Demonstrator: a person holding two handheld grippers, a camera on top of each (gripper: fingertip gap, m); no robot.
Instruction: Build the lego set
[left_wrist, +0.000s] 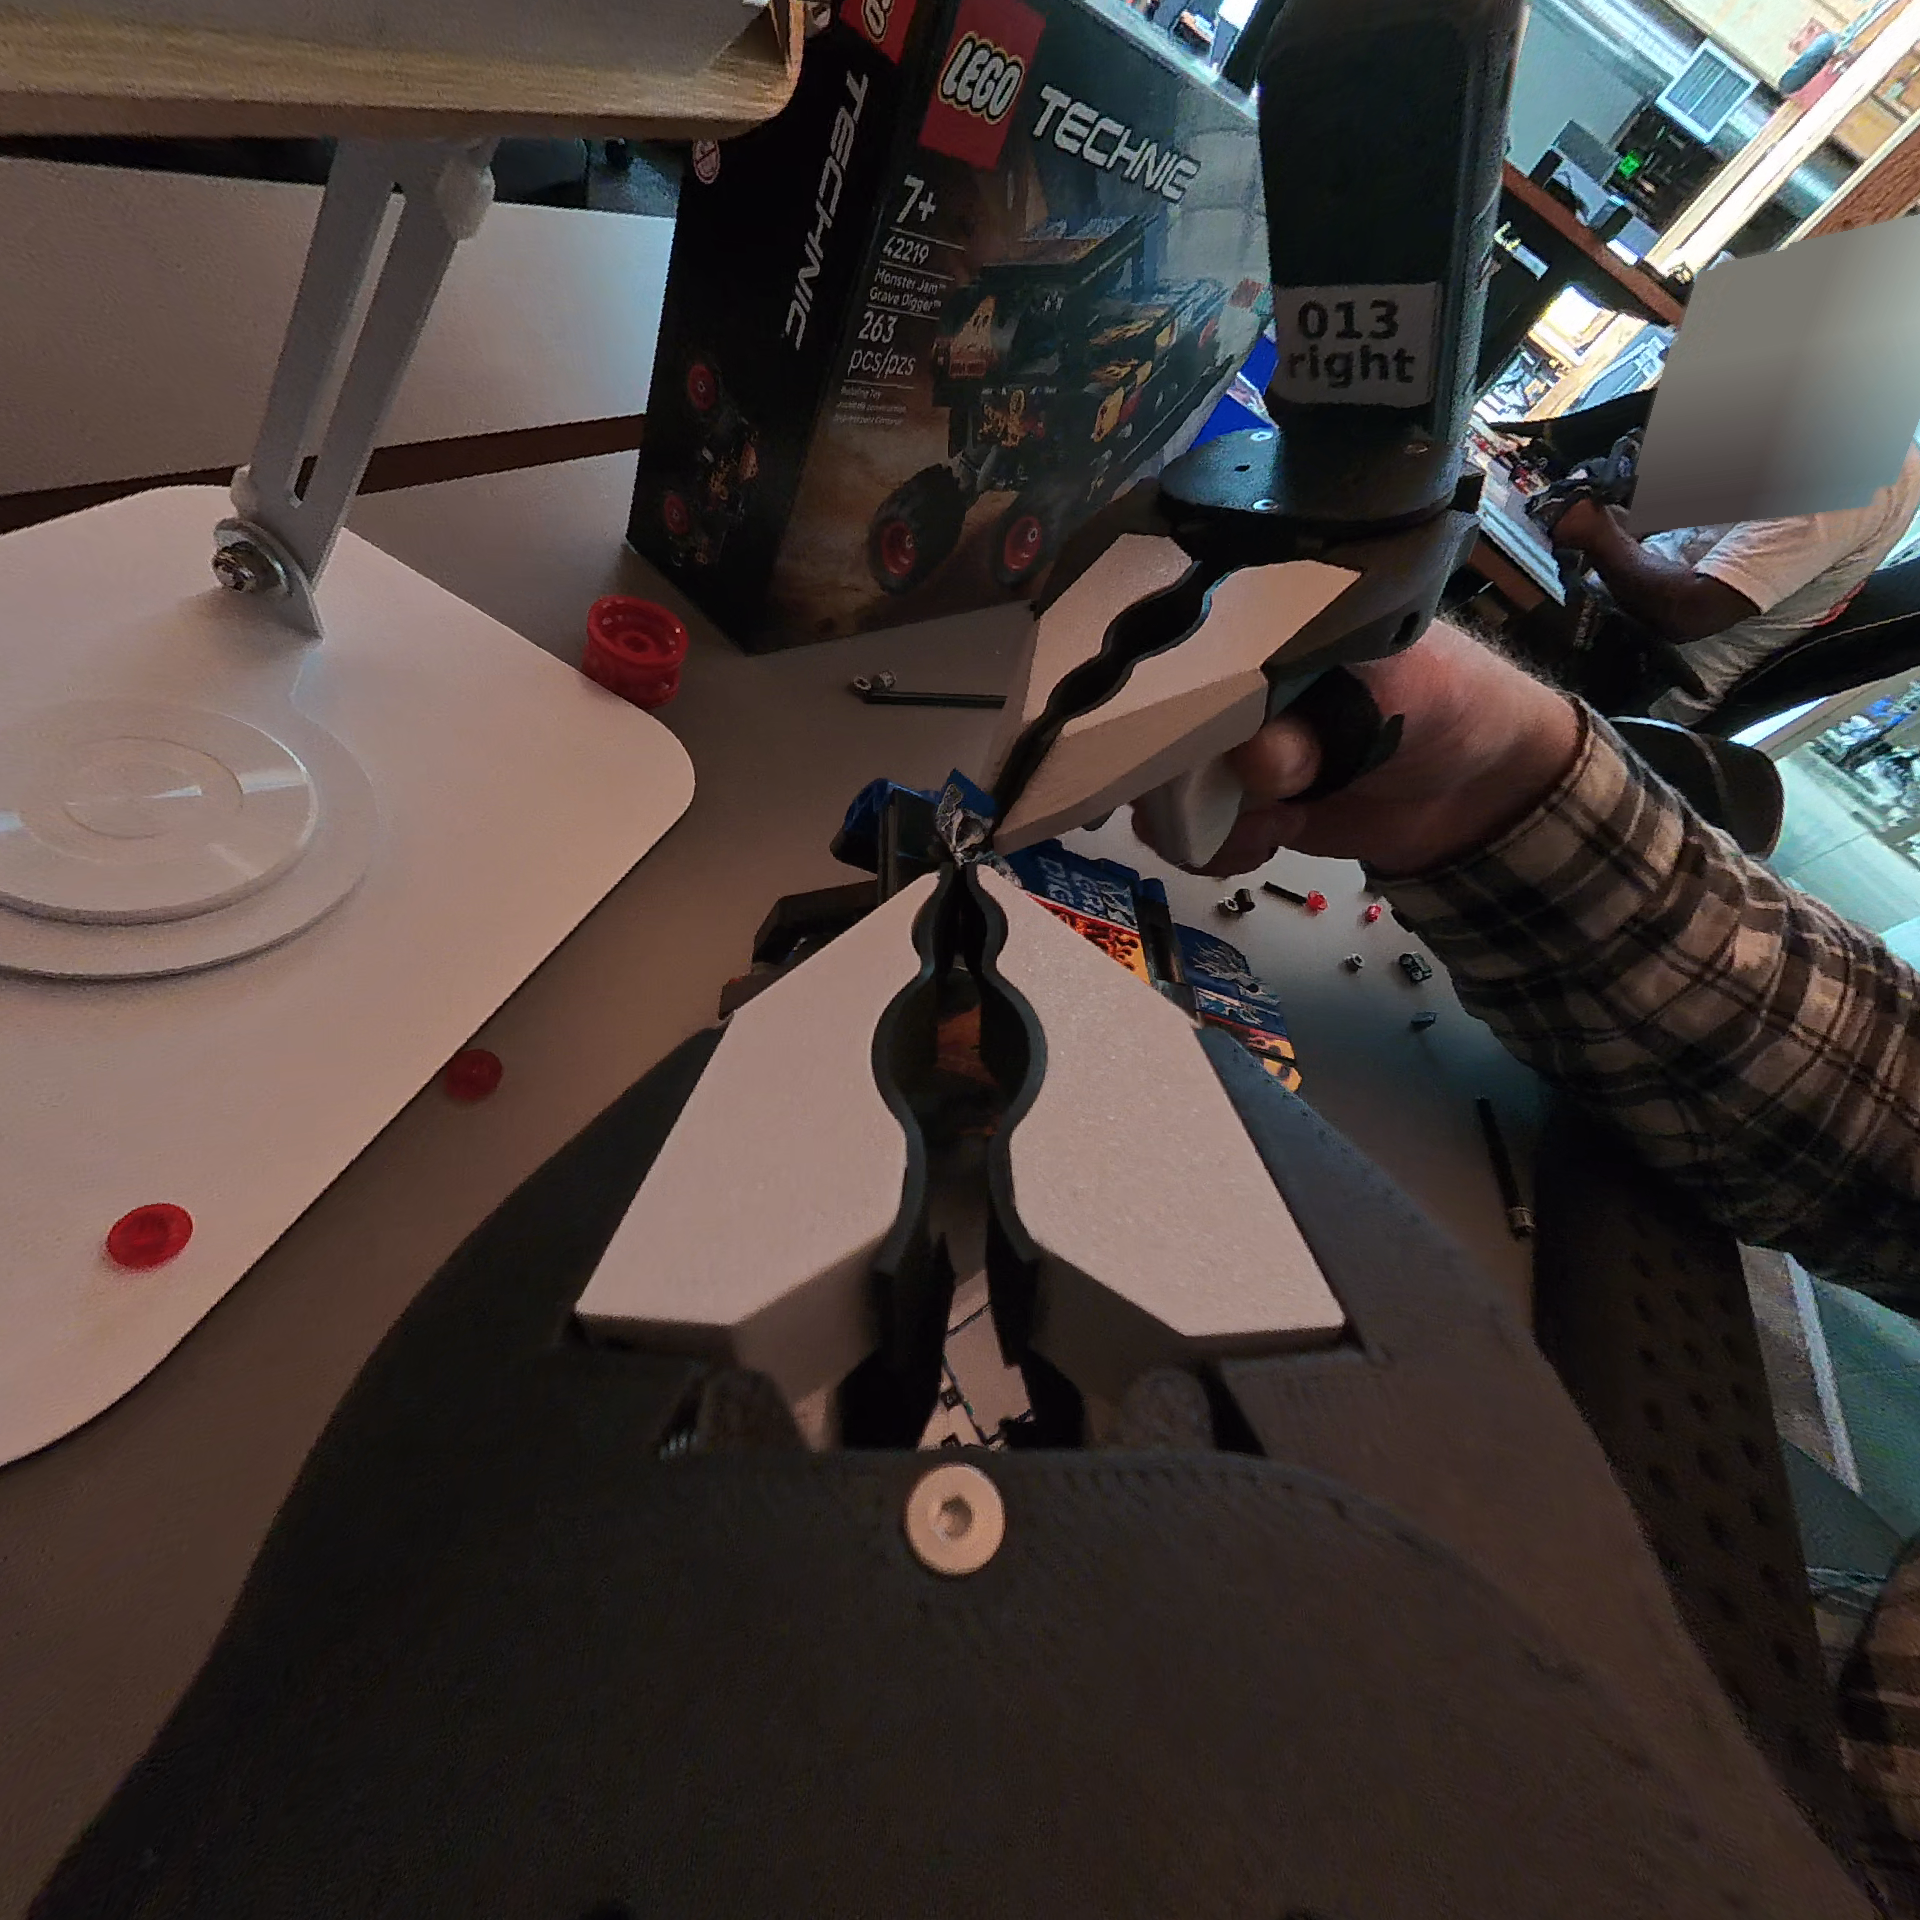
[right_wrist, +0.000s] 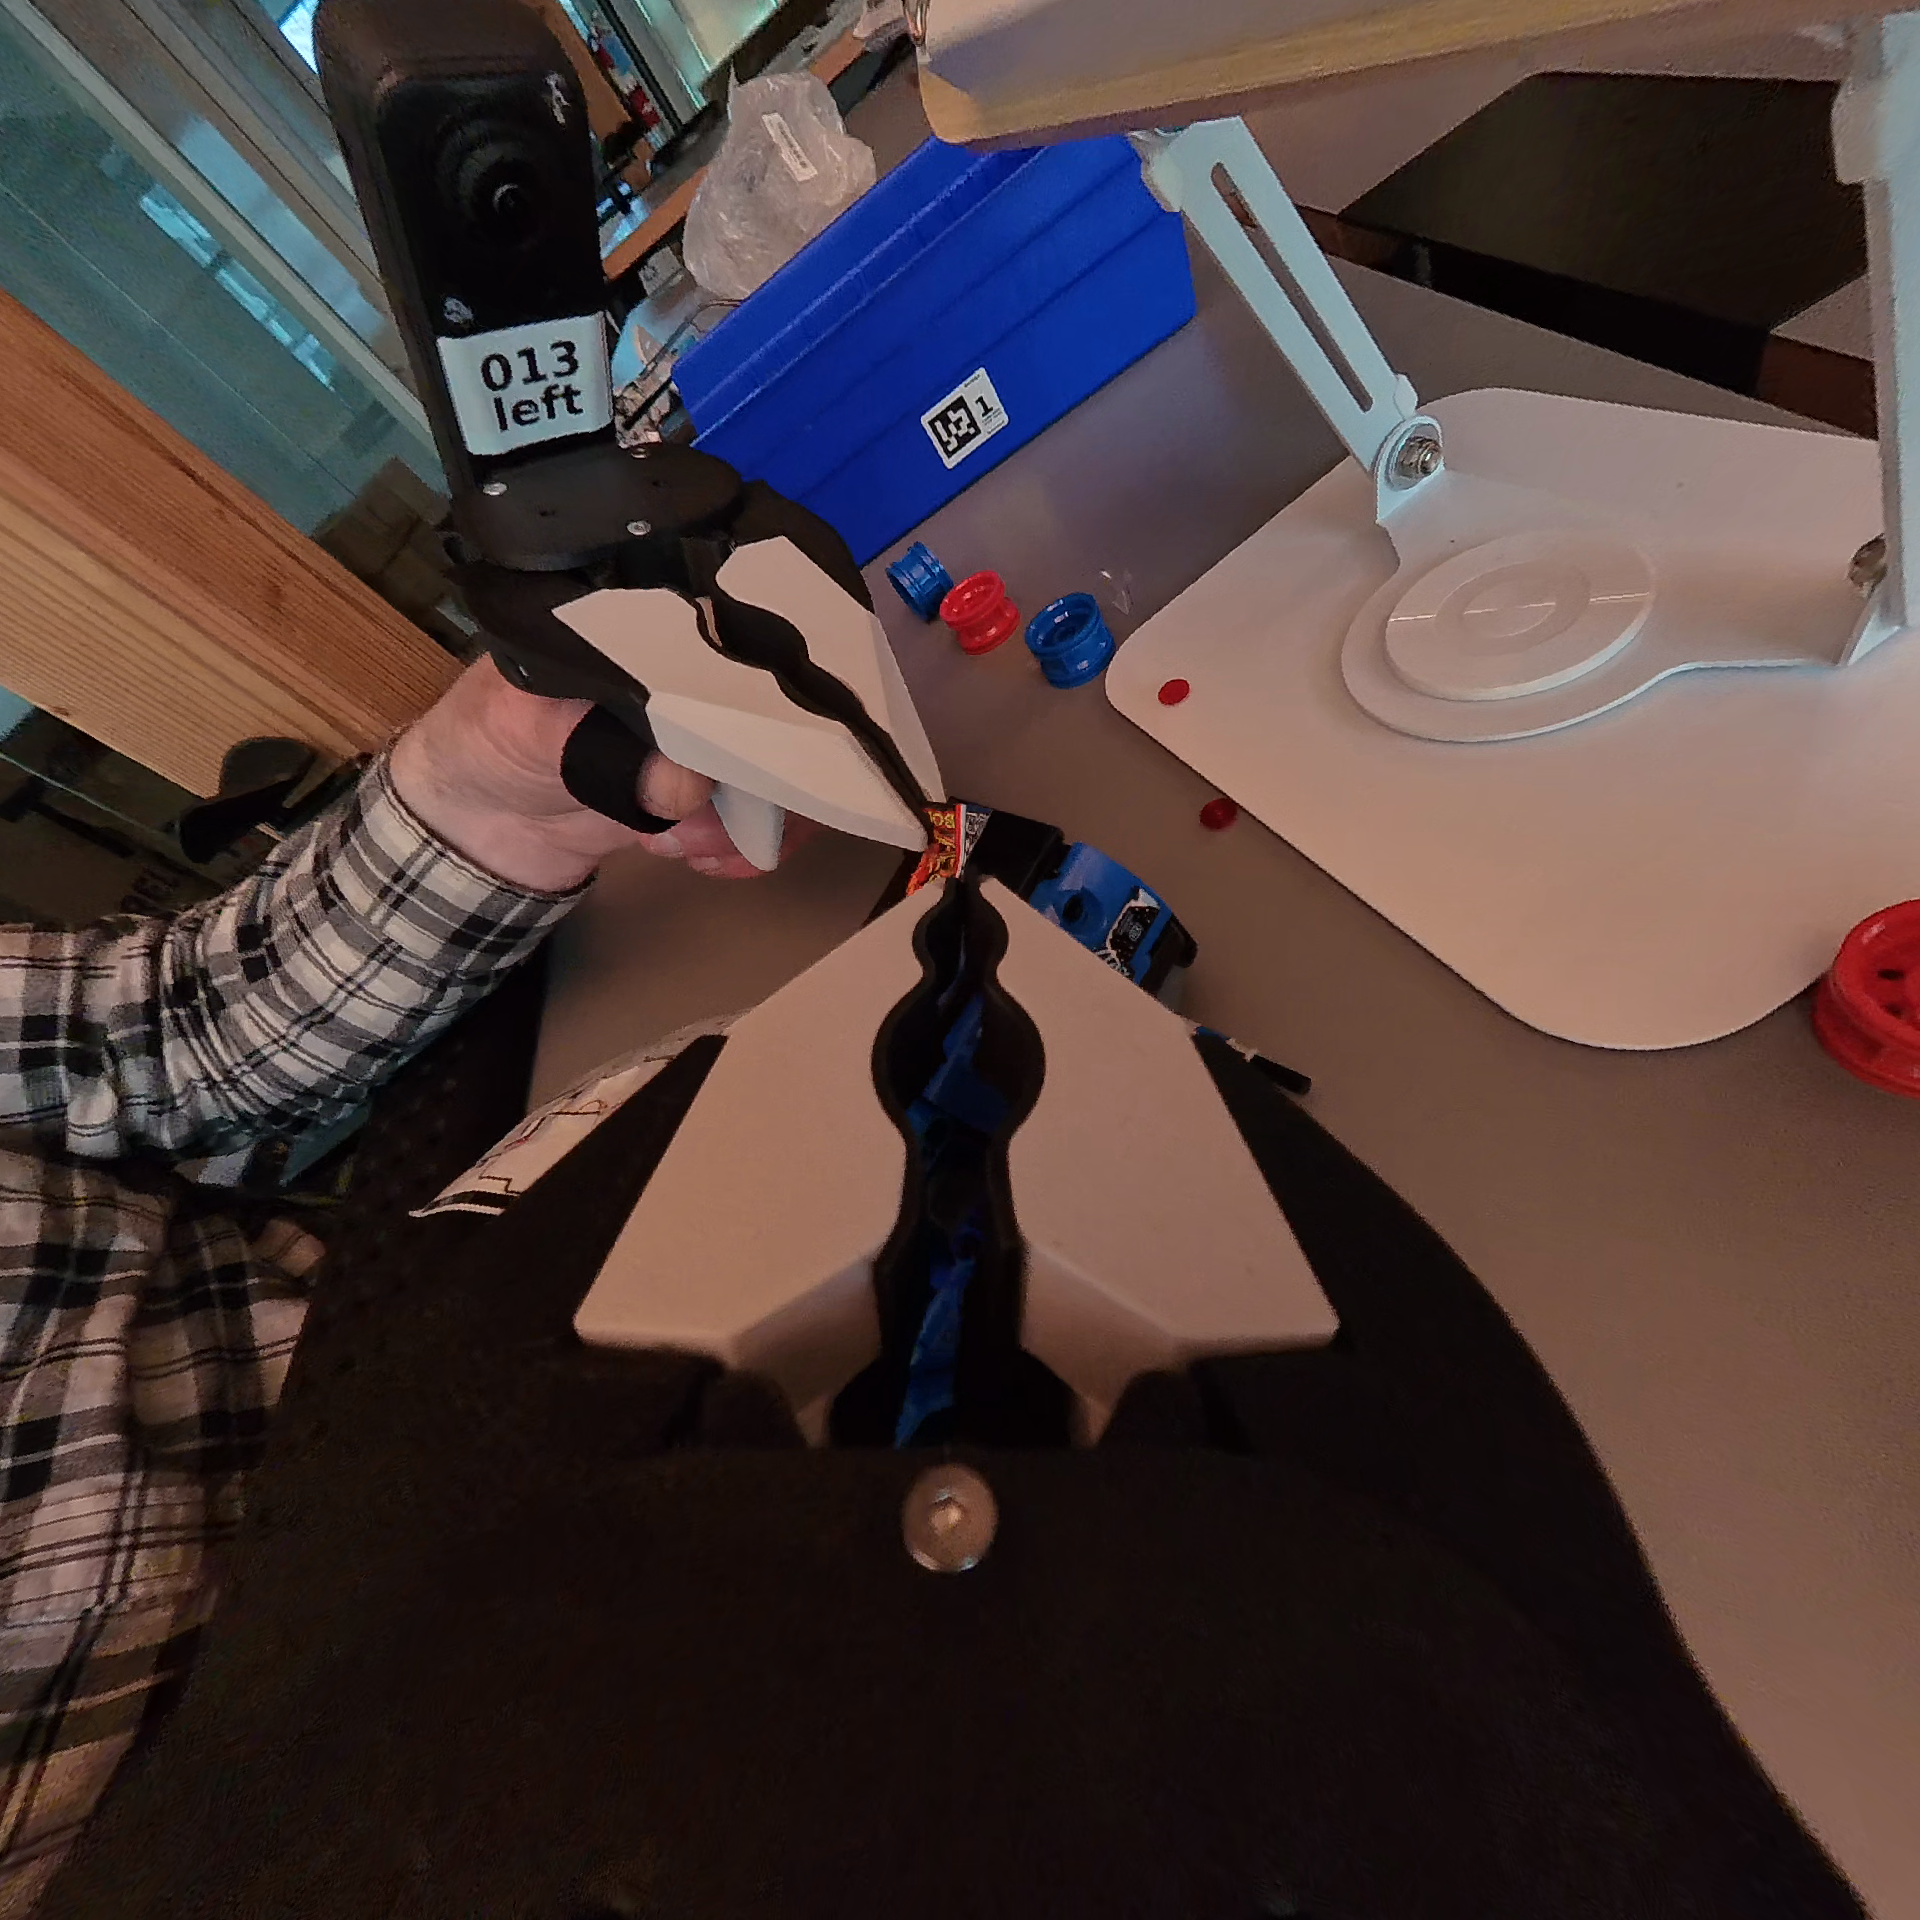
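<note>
My left gripper (left_wrist: 961, 881) and my right gripper (right_wrist: 961, 883) are both shut, and their tips meet over the table. Between the tips is a small sticker (right_wrist: 940, 850) printed in orange and blue. Its grey, crumpled back shows in the left wrist view (left_wrist: 961, 831). The right gripper (left_wrist: 1000, 821) comes in from the upper right in the left wrist view. The left gripper (right_wrist: 928, 819) comes in from the upper left in the right wrist view. A blue and black lego model (right_wrist: 1101, 920) lies just below the tips. A printed sticker sheet (left_wrist: 1216, 977) lies beside it.
The lego box (left_wrist: 935, 312) stands behind. A white stand base (left_wrist: 312, 831) holds small red round pieces (left_wrist: 149, 1234). A red wheel hub (left_wrist: 634, 649) and a black axle (left_wrist: 935, 696) lie nearby. A blue bin (right_wrist: 935, 312), blue hubs (right_wrist: 1070, 639) and a red hub (right_wrist: 980, 613) sit farther off.
</note>
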